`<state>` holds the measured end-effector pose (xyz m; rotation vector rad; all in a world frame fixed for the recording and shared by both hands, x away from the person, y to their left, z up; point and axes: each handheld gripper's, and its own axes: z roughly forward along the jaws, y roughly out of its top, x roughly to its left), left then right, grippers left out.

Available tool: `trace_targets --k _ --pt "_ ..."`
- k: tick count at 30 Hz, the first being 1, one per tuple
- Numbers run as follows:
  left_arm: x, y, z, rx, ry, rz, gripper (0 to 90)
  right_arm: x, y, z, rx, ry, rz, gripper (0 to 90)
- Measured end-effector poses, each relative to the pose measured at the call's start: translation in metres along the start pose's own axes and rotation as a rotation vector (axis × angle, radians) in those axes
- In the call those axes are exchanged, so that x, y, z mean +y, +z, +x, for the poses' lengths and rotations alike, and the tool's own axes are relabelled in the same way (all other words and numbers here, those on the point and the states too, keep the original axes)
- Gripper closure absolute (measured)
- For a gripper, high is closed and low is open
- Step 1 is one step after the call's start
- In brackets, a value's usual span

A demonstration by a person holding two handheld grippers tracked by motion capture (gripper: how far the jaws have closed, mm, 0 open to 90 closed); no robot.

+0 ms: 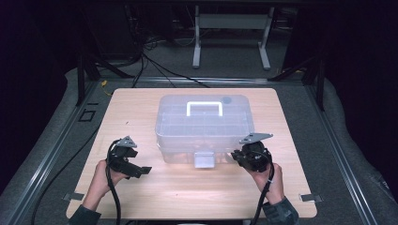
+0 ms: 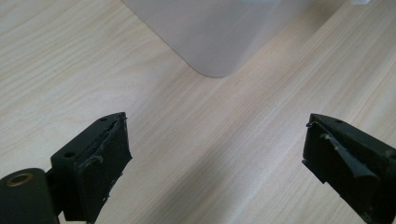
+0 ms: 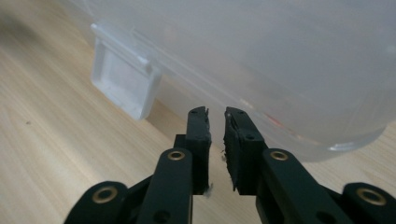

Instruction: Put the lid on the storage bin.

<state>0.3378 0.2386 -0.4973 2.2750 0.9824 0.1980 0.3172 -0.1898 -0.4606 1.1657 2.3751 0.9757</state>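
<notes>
A clear plastic storage box with a white handle on its lid stands in the middle of the wooden table. Its front latch hangs down toward me. My left gripper is low over the table to the left of the box, with its jaws wide apart and nothing between them; a rounded box corner lies ahead of it. My right gripper is at the box's front right. Its jaws stand a narrow gap apart, holding nothing, just below the box wall and to the right of the latch.
Bare wood stretches in front of the box and on both sides. Past the far edge are a grey floor, black cables and a white frame stand. Metal rails run along the table's left and right.
</notes>
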Motion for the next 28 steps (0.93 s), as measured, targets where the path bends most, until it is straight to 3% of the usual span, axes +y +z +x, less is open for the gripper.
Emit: trace_targets --k 3,6,9,13,15,16,18,19,20,22,28 --pt "-0.005 -0.006 0.0 0.022 0.001 -0.02 5.2 -0.008 -0.008 -0.002 -0.02 -0.009 0.002 75.6" --pt "-0.015 -0.012 0.002 0.054 -0.007 -0.039 2.9 -0.022 -0.019 -0.009 -0.048 0.016 -0.015 64.5" --pt "-0.026 -0.017 0.004 0.095 -0.023 -0.046 0.9 -0.039 -0.027 -0.022 -0.079 0.063 -0.023 47.6" --pt "-0.04 -0.019 0.007 0.116 -0.059 -0.038 0.2 -0.065 -0.029 -0.041 -0.107 0.124 -0.023 22.0" --pt "-0.047 -0.018 0.009 0.13 -0.071 -0.036 0.2 -0.078 -0.028 -0.048 -0.113 0.153 -0.031 14.6" --pt "-0.049 -0.018 0.01 0.133 -0.079 -0.037 0.2 -0.083 -0.027 -0.05 -0.152 0.165 -0.015 14.4" --pt "-0.054 -0.017 0.012 0.143 -0.097 -0.041 0.2 -0.092 -0.024 -0.056 -0.109 0.191 -0.027 8.9" --pt "-0.056 -0.016 0.013 0.141 -0.1 -0.041 0.2 -0.095 -0.024 -0.056 -0.164 0.205 -0.001 6.0" --pt "-0.058 -0.015 0.013 0.138 -0.105 -0.041 0.2 -0.1 -0.021 -0.06 -0.094 0.212 -0.021 3.5" --pt "-0.06 -0.013 0.014 0.132 -0.108 -0.045 0.2 -0.104 -0.017 -0.061 -0.15 0.22 0.012 0.0" --pt "-0.071 -0.006 0.016 0.156 -0.129 -0.048 0.1 -0.114 -0.008 -0.066 -0.139 0.236 0.008 0.0"
